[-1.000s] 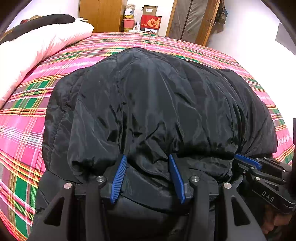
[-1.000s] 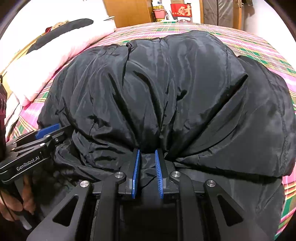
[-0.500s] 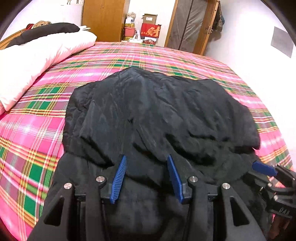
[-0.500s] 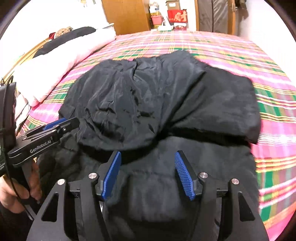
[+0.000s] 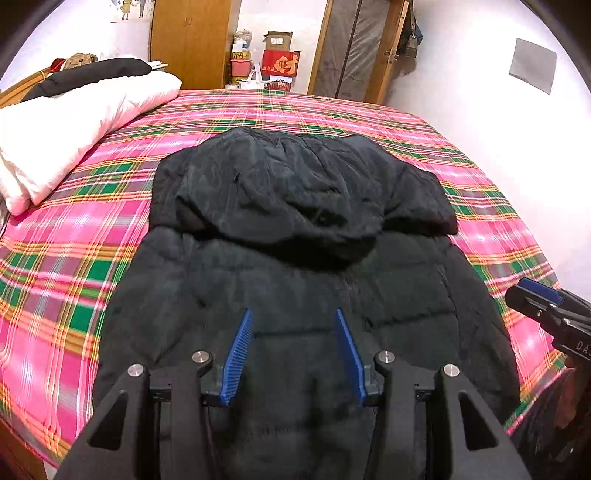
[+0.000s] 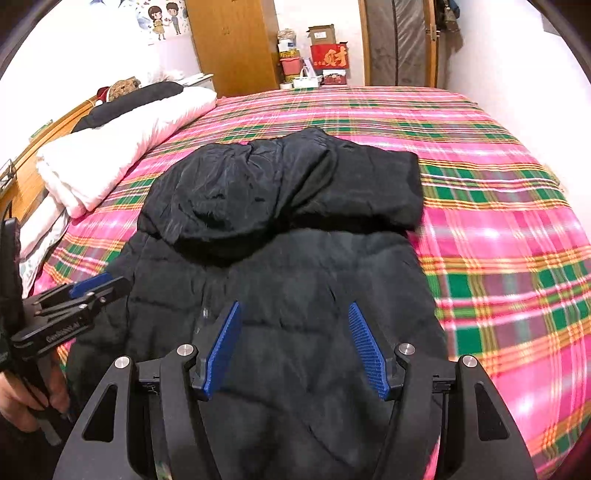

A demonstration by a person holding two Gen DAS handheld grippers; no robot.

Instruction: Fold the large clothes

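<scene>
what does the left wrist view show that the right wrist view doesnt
Only the left wrist view shows the grey square on the right-hand wall, and the right gripper from the side at its right edge.

Only the right wrist view shows the cartoon couple sticker on the wall, the wooden bed frame at the left, and the left gripper from the side with the hand holding it.

Both show the black puffer jacket with its top part folded down, lying on the pink plaid bedspread, the white duvet, the wooden wardrobe and the red box.
</scene>
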